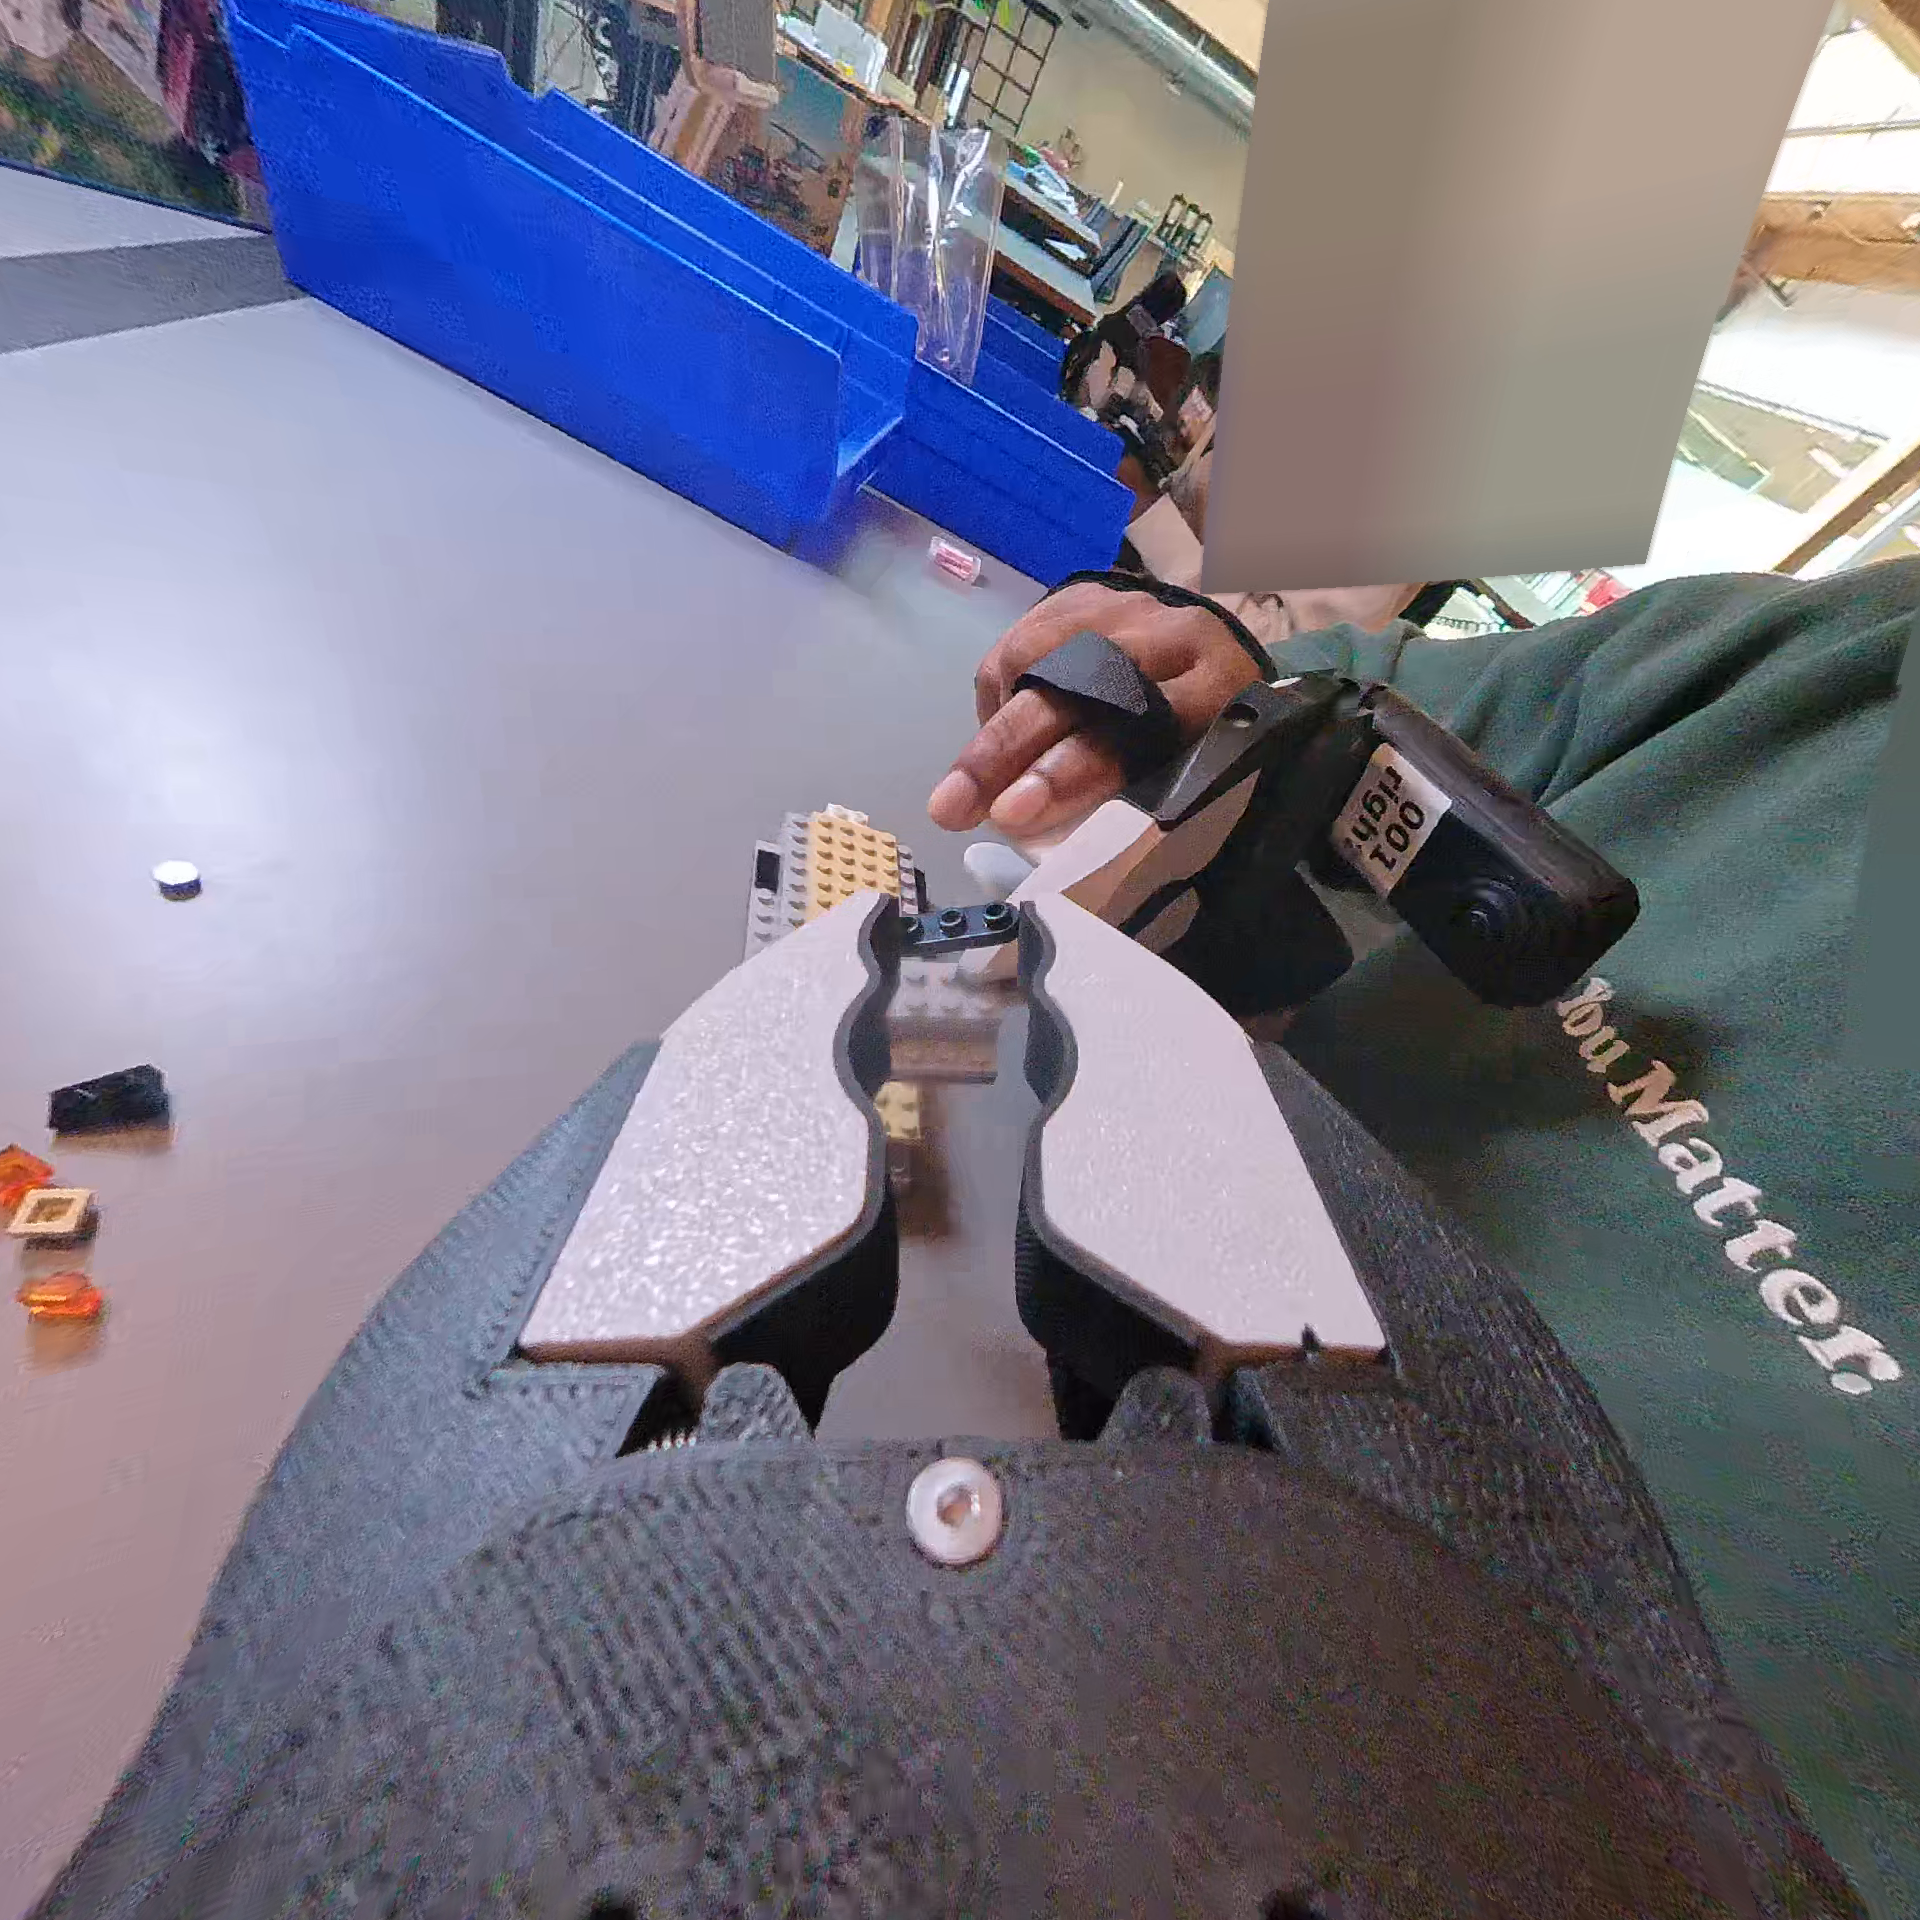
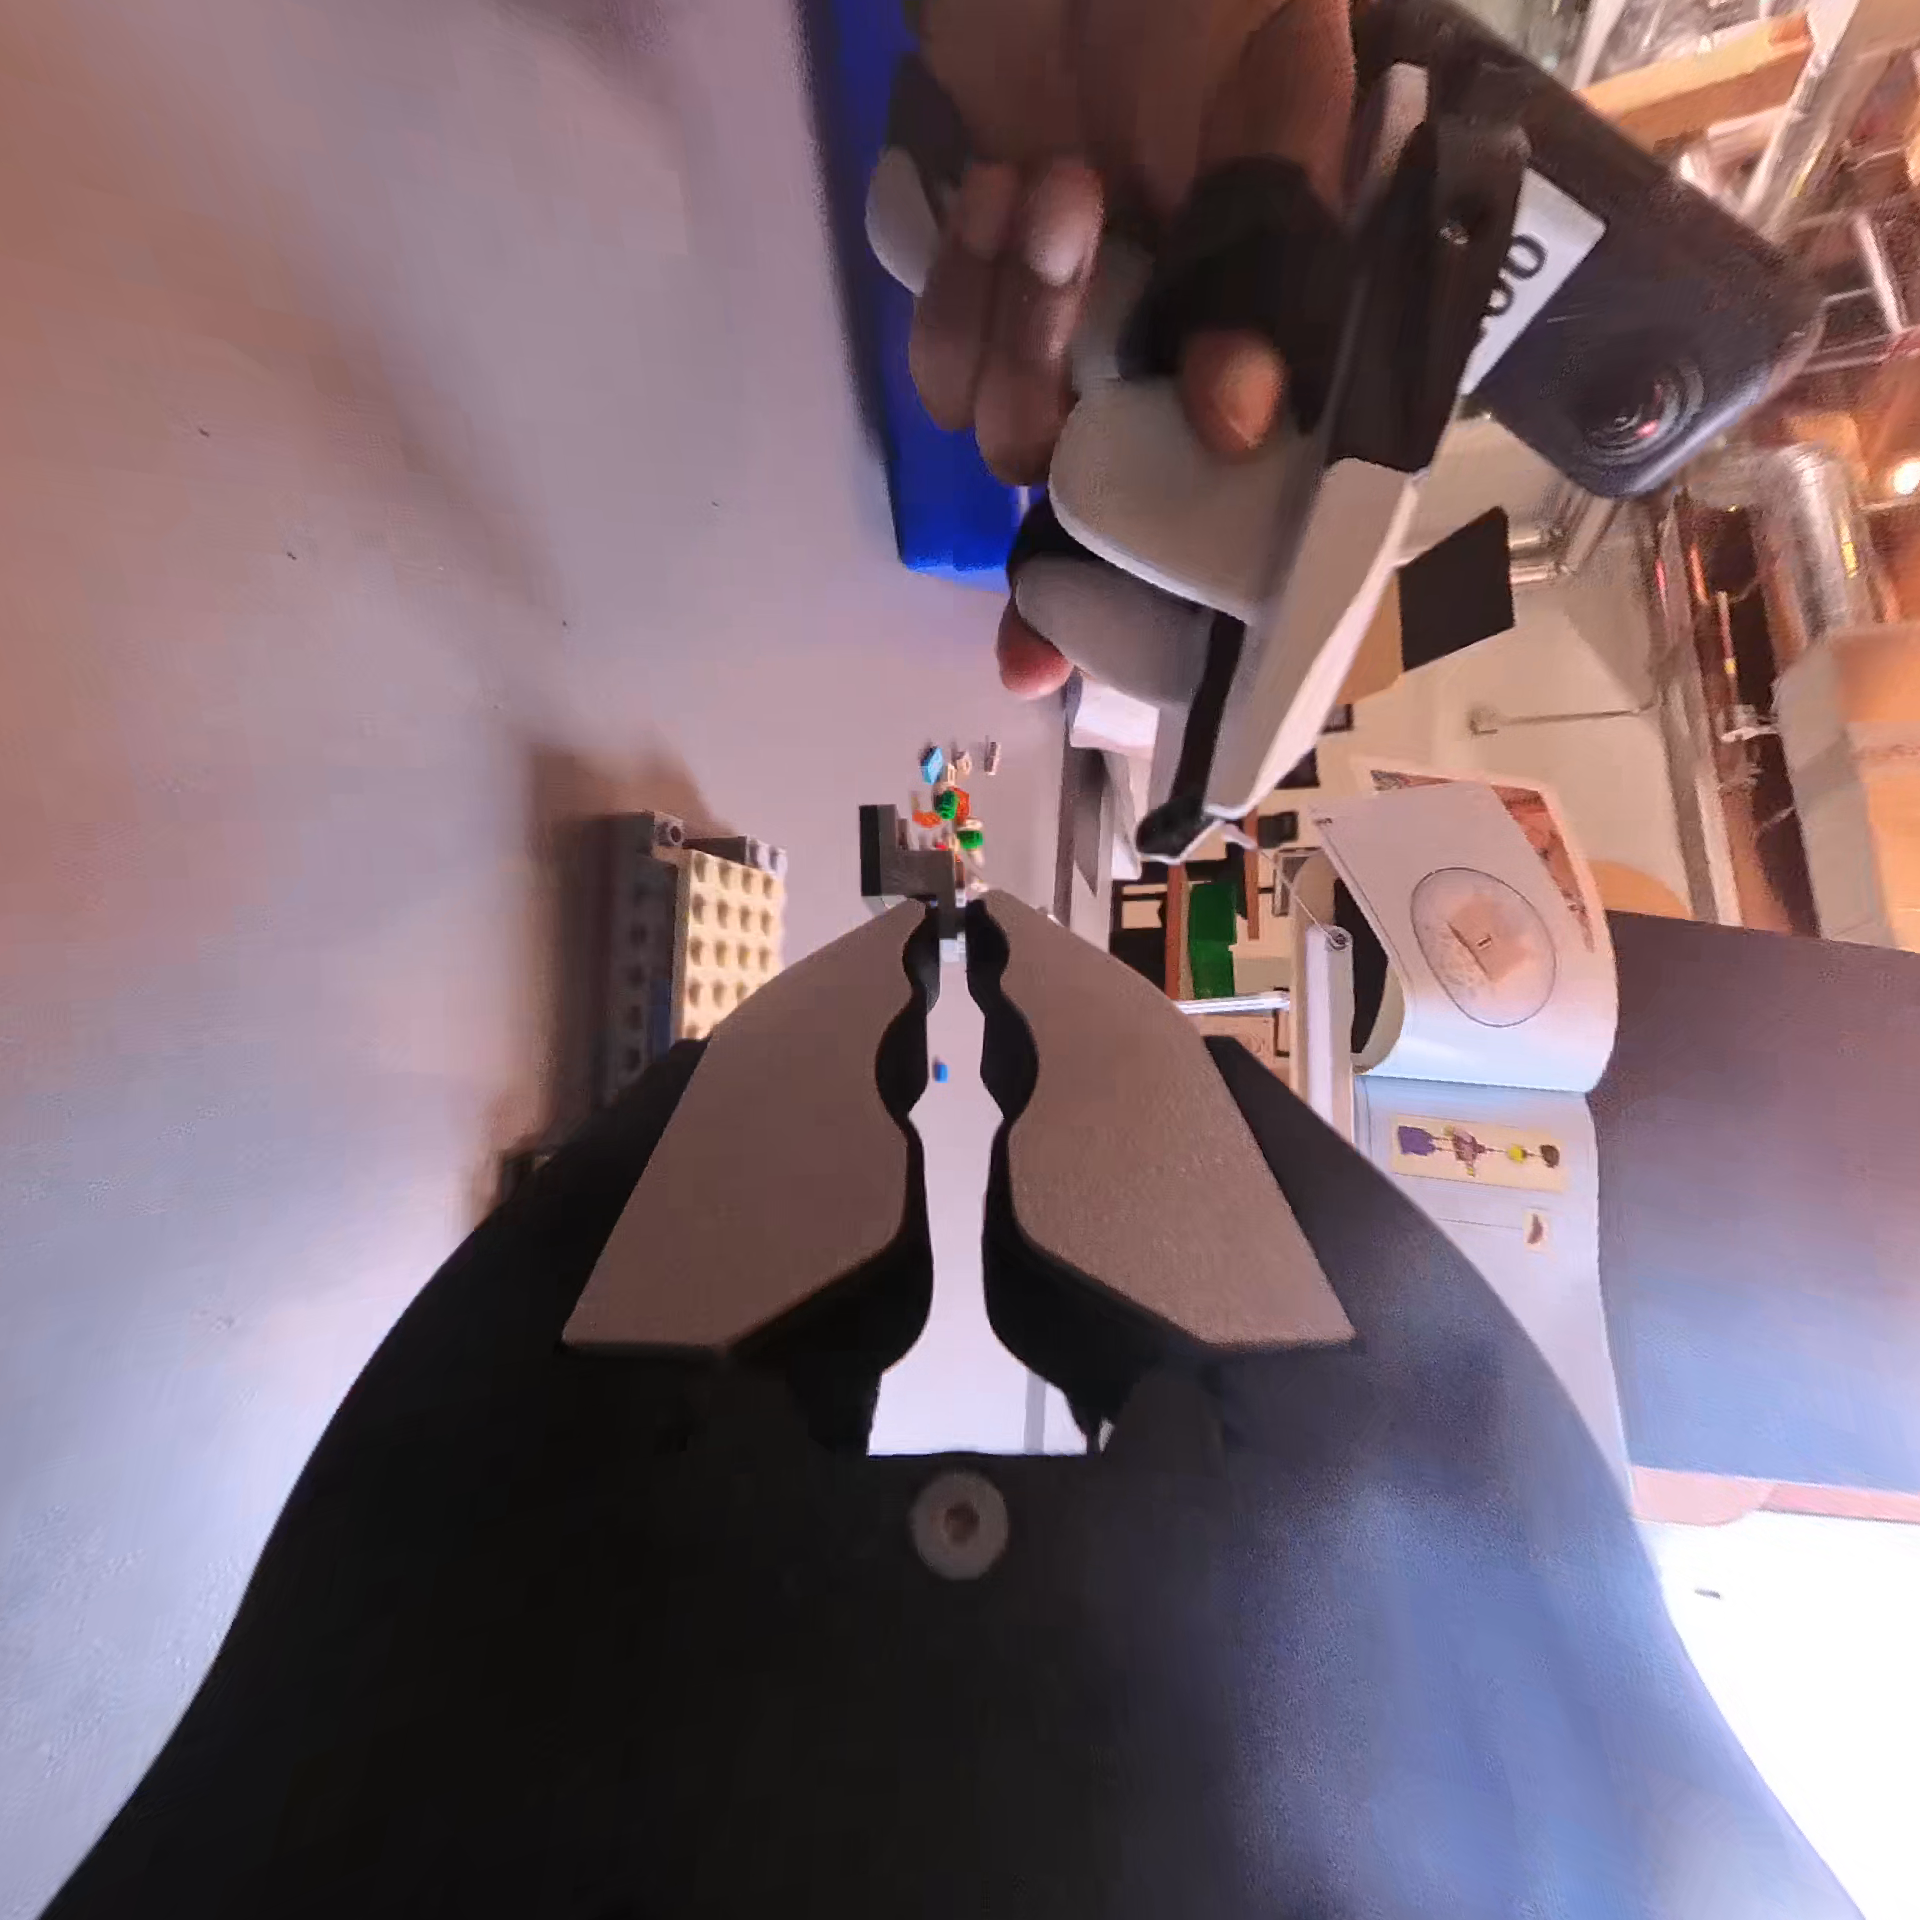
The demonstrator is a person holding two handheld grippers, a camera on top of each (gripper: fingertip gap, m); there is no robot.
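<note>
Black plate (image 1: 958, 923) in left gripper (image 1: 954, 920).

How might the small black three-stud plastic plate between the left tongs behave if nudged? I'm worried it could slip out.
The small black three-stud plastic plate looks rigid and light, so it should not flex. It is held only by its short ends at the fingertips of the left tongs, so a sideways nudge could probably pivot it. Its glossy plastic looks somewhat slippery.

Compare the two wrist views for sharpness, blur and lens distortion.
Left wrist view: mostly sharp, the black studded plate between the left tongs crisp; wide-angle curvature bends the blue bins. Right wrist view: softer and tilted, the hand motion-blurred, the table smeared.
</note>
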